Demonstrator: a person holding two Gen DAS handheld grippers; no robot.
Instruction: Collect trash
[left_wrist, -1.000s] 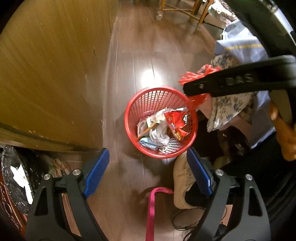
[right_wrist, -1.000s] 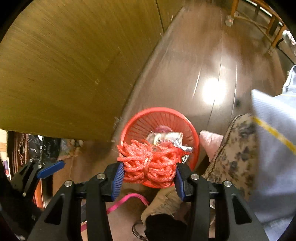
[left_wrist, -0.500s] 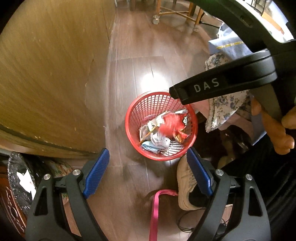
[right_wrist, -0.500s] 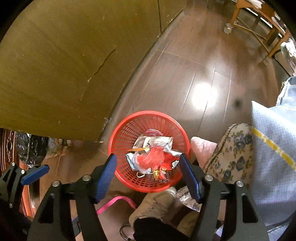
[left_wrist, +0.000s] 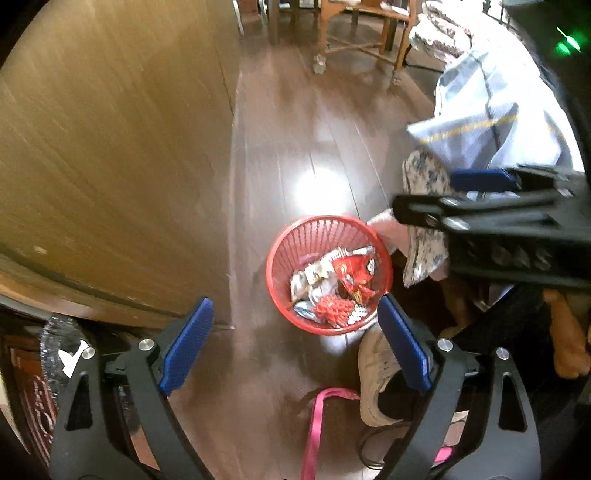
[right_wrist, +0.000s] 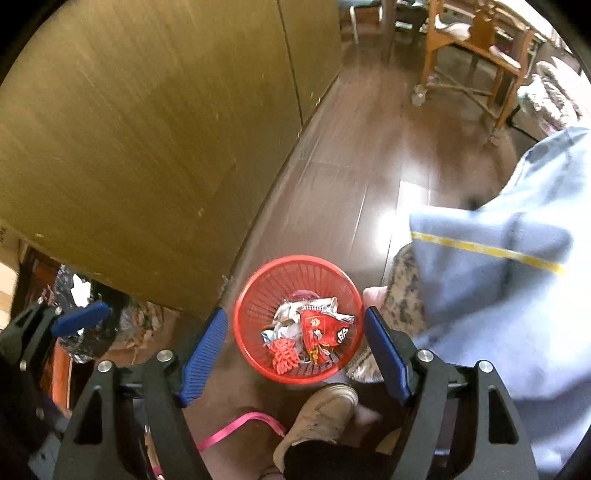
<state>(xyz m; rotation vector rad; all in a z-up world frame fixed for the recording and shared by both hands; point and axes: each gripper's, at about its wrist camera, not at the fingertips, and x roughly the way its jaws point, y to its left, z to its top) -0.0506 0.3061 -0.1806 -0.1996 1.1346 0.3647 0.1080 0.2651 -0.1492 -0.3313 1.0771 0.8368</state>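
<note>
A red mesh trash basket (left_wrist: 280, 251) stands on the dark wood floor; it also shows in the right wrist view (right_wrist: 255, 295). It holds wrappers, a red snack bag (right_wrist: 321, 328) and a bundle of red-orange string (right_wrist: 283, 357), which also shows in the left wrist view (left_wrist: 332, 309). My left gripper (left_wrist: 295, 347) is open and empty, high above the basket. My right gripper (right_wrist: 295, 354) is open and empty, also high above the basket. The right gripper's side shows in the left wrist view (left_wrist: 491, 218).
A wooden cabinet wall (left_wrist: 110, 166) rises at the left. A wooden chair (right_wrist: 476, 55) stands far back. The person's shoe (right_wrist: 317, 417) and a pink strap (left_wrist: 317, 424) lie on the floor below the basket. Blue and floral clothing (right_wrist: 498, 277) hangs at the right.
My right gripper opened and dropped the red-orange string bundle into the basket. Both grippers then rose away from the basket.
</note>
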